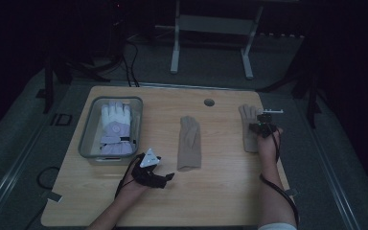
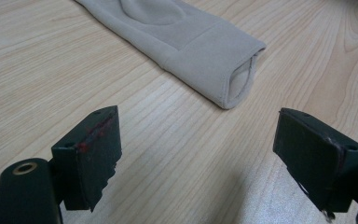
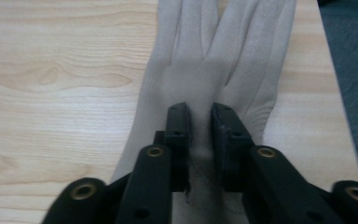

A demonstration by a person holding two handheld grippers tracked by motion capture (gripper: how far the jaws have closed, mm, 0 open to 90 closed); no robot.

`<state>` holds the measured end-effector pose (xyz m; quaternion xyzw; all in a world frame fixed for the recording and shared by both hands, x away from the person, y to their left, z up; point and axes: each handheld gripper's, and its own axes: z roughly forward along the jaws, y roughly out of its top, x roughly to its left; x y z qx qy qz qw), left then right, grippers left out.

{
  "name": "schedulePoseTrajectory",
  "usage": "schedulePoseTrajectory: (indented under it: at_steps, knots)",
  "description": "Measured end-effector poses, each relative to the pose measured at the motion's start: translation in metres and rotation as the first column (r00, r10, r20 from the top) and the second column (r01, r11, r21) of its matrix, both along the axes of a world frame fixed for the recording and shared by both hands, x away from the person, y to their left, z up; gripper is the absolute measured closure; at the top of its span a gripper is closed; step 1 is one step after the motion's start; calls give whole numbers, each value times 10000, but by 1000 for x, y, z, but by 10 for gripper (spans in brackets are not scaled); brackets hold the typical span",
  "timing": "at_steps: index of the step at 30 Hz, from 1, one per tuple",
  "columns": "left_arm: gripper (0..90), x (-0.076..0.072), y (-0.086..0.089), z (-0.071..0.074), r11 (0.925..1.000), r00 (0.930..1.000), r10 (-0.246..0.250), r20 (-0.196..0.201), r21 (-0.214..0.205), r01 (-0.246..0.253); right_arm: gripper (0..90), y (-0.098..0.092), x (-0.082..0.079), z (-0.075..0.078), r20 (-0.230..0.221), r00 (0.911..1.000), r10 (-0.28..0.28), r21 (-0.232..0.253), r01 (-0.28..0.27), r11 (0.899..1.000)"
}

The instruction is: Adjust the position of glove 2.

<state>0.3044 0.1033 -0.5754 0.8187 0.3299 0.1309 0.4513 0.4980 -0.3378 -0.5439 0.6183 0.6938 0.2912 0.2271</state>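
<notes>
The beige glove (image 3: 200, 70) is lying flat at the bench's (image 1: 220, 191) three o'clock edge; the right hand-held gripper (image 3: 200, 123) is pinching its fabric, so lifting probably follows; the left hand-held gripper (image 2: 196, 154) is idling, jaws apart, near the middle glove's (image 2: 205, 51) cuff.

Bare table (image 1: 220, 182) lies between the gloves; the bin (image 1: 88, 139) blocks the left.

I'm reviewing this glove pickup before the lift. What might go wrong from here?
1. The right gripper pinches only a small fold of the right beige glove, so the fabric may slip out on lifting.
2. That glove lies near the table's edge; if dropped, it might slide off.
</notes>
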Motion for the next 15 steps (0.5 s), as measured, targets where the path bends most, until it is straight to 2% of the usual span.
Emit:
schedulePoseTrajectory:
  at_steps: [3, 7, 10, 12, 13, 15]
  knots:
    - [155, 0, 0, 0, 10000, 10000, -25, -21, 45, 25, 808, 1, -8, 2, -15, 9996, -272, 863, 272, 9959]
    - [155, 1, -1, 0, 10000, 10000, -9, -20, 26, 9, 813, 11, -26, 14, 414, 9991, -4, 827, -30, 9966]
    - [155, 2, -1, 0, 10000, 10000, 47, -29, -11, -47, 813, 22, -47, 26, 924, 9957, 109, 1323, -231, 9909]
    - [155, 2, -1, 0, 10000, 10000, 44, -58, -1, -44, 813, 30, -61, 32, 1180, 9929, 136, 1390, -301, 9898]
    - [155, 2, -1, 0, 10000, 10000, 62, -52, -19, -62, 813, 34, -66, 34, 1163, 9931, 143, 1473, -314, 9886]
    - [155, 2, -1, 0, 10000, 10000, 78, -13, -34, -78, 813, 42, -76, 36, 1148, 9933, 111, 1309, -262, 9911]
